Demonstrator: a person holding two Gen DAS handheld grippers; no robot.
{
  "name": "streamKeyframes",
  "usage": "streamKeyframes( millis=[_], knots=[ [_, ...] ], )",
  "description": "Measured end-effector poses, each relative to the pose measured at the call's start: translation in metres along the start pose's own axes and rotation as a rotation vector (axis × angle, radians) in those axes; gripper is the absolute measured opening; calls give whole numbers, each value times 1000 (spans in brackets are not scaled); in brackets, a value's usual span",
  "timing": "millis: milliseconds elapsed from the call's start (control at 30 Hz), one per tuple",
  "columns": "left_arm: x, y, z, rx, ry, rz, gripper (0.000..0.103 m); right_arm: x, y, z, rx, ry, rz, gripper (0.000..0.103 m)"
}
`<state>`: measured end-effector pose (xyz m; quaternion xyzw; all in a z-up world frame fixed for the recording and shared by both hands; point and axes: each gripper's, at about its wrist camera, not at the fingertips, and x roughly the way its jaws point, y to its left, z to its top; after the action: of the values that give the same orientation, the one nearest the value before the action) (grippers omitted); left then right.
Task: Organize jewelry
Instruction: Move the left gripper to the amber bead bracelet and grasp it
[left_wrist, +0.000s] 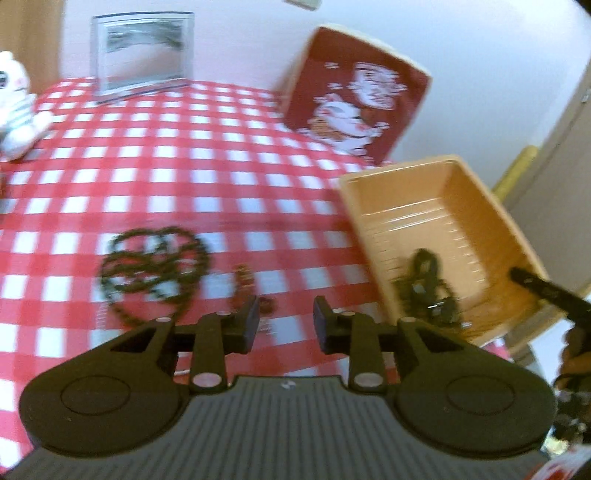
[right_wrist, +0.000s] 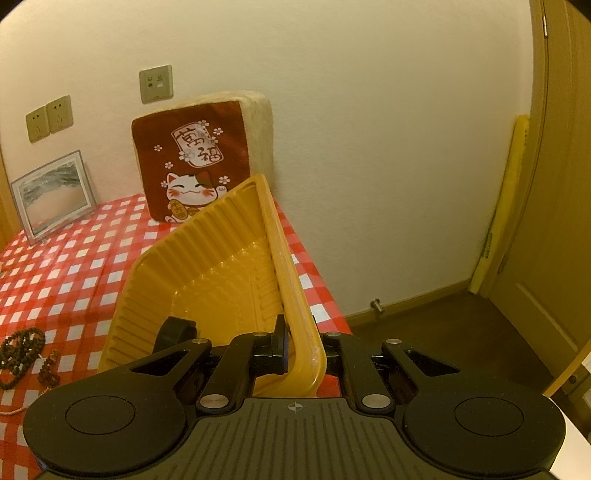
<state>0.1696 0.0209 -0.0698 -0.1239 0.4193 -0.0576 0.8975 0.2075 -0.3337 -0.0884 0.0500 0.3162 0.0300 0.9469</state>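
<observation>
A: Dark beaded necklace (left_wrist: 155, 266) lies on the checked cloth, ten o'clock of the parted, empty left gripper (left_wrist: 285, 325).

B: Right gripper (right_wrist: 301, 349) clamps the tilted yellow plastic tray (right_wrist: 207, 273); further tilt may spill its dark chain (left_wrist: 428, 288).

1. Tray (right_wrist: 207, 258): one, yellow.
2. Dark bead strands: two, one inside the tray (left_wrist: 424, 284), one left of the tray (left_wrist: 155, 266).
3. Amber bead strand (right_wrist: 50, 371): one, left of the tray.
4. Cushion (right_wrist: 199, 162): one, behind the tray.
5. Picture frame (right_wrist: 53, 195): one.
6. Wall sockets: three (right_wrist: 156, 84), (right_wrist: 59, 113), (right_wrist: 37, 126).
7. Plush toy (left_wrist: 16, 110): one.
</observation>
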Motion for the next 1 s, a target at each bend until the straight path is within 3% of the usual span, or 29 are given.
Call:
streamKeyframes(
  millis=[267, 1000],
  knots=[
    [0, 20, -16, 20, 23, 106, 28, 0, 1, 0, 2, 3, -11, 7],
    [37, 11, -8, 105, 28, 94, 28, 1, 2, 0, -1, 10, -20, 7]
  ],
)
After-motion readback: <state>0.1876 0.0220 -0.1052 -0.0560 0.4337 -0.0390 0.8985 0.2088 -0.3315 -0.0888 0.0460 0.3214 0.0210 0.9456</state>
